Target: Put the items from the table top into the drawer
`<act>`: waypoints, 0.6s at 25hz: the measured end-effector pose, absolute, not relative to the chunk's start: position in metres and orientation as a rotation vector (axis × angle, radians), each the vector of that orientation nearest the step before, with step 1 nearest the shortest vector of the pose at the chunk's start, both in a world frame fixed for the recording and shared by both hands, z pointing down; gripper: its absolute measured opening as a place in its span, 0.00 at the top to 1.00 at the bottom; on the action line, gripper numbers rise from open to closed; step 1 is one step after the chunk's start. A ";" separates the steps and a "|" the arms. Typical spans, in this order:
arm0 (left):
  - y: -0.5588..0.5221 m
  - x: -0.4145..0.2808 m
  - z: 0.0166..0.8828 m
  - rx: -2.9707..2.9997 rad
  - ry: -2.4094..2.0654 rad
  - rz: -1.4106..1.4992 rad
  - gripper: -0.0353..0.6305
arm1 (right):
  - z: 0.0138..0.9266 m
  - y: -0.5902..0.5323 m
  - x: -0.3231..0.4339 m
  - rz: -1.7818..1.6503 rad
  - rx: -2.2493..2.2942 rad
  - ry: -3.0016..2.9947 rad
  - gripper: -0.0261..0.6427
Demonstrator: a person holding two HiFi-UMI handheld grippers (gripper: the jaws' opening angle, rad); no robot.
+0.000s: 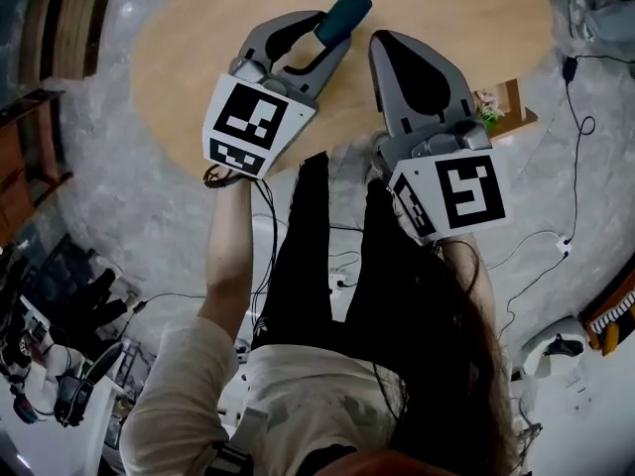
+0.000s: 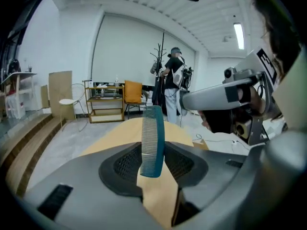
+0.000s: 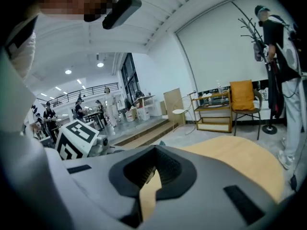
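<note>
Comb [image 1: 343,15] clamped in my left tongs [image 2: 154,166], upper centre; right tongs [image 3: 149,176] closed, empty. Table [image 1: 198,28] looks bare; drawer unseen, deposit pending.

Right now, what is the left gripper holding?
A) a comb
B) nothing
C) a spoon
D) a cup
A: a teal comb stands upright, pinched between the pads of the left gripper.
</note>
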State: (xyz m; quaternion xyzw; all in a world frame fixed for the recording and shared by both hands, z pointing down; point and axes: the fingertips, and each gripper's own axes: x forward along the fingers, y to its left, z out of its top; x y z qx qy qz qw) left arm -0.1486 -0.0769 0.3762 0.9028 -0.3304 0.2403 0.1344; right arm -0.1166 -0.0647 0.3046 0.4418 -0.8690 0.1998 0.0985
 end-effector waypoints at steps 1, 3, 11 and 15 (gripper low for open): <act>-0.075 -0.142 0.369 2.610 -0.975 0.661 0.72 | 0.300 -0.064 -0.110 0.594 1.325 -2.567 0.95; -0.073 -0.138 0.354 2.598 -0.996 0.598 0.72 | 0.292 -0.062 -0.103 0.584 1.353 -2.563 0.95; -0.059 -0.089 0.355 2.599 -0.954 0.632 0.72 | 0.295 -0.045 -0.039 0.598 1.456 -2.525 0.95; -0.045 -0.054 0.367 2.598 -0.898 0.701 0.72 | 0.312 -0.038 0.008 0.623 1.561 -2.432 0.95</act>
